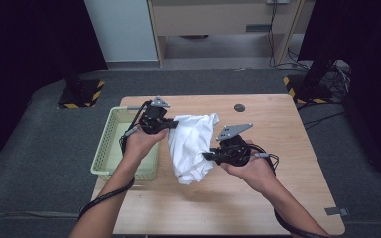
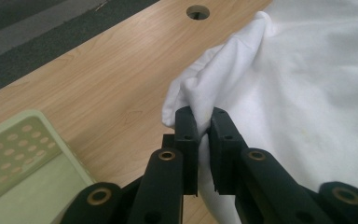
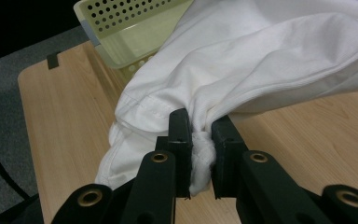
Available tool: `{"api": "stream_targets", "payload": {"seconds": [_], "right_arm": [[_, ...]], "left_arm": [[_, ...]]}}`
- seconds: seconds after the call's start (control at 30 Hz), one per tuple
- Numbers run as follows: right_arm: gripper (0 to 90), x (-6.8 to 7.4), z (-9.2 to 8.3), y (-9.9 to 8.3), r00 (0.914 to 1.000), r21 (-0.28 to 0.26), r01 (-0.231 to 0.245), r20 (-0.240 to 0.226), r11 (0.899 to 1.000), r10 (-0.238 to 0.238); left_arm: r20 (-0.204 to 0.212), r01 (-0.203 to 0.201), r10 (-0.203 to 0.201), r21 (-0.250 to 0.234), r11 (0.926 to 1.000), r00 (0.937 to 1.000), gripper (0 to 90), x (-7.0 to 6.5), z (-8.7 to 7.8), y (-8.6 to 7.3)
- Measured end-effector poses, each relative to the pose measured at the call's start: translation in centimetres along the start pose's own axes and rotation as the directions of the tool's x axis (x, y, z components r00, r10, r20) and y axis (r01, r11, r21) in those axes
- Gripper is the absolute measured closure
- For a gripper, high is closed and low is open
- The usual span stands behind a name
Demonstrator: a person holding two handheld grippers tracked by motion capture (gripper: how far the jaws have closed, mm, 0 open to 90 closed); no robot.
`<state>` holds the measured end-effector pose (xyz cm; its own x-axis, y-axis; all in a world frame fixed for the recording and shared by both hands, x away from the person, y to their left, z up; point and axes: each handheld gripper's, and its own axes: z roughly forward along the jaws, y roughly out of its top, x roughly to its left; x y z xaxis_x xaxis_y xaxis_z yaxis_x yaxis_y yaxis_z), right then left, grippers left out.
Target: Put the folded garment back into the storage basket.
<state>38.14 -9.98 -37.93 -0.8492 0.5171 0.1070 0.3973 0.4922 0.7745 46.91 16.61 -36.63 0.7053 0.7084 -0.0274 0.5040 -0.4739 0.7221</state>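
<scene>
While clamped on one white cloth (image 1: 191, 146) held up over the wooden table (image 1: 278, 148): two grippers, right gripper (image 1: 209, 155) nearer, left gripper (image 1: 174, 125) beyond, jaws pinching bunched fabric. Farther left, one green basket (image 1: 105, 148).

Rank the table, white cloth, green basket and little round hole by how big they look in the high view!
1. table
2. white cloth and green basket: look alike, unsure
3. round hole

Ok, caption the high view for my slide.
Two hand-held grippers, left and right, hold a white cloth above the table, beside a green basket.
</scene>
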Motion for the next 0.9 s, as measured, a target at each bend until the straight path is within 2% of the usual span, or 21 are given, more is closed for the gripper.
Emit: {"api": "stream_targets", "payload": {"seconds": [0.6,0.67,0.9], "right_arm": [[80.8,-0.5,0.8,1.2,1.0,-0.002,-0.008,-0.004,1.0,0.008],[80.9,-0.4,0.9,1.4,1.0,0.0,-0.003,-0.004,1.0,0.003],[80.8,-0.1,1.5,1.9,0.9999,0.003,0.004,-0.011,1.0,-0.004]], "left_arm": [[0.002,0.006,-0.006,0.003,1.0,1.0,83.5,1.3,-0.1,0.3],[0.003,0.02,-0.02,-0.011,0.9997,0.9998,83.5,1.5,-0.3,0.2],[-0.003,0.029,-0.029,0.003,0.9996,0.9996,83.5,2.1,-0.4,-0.6]]}}
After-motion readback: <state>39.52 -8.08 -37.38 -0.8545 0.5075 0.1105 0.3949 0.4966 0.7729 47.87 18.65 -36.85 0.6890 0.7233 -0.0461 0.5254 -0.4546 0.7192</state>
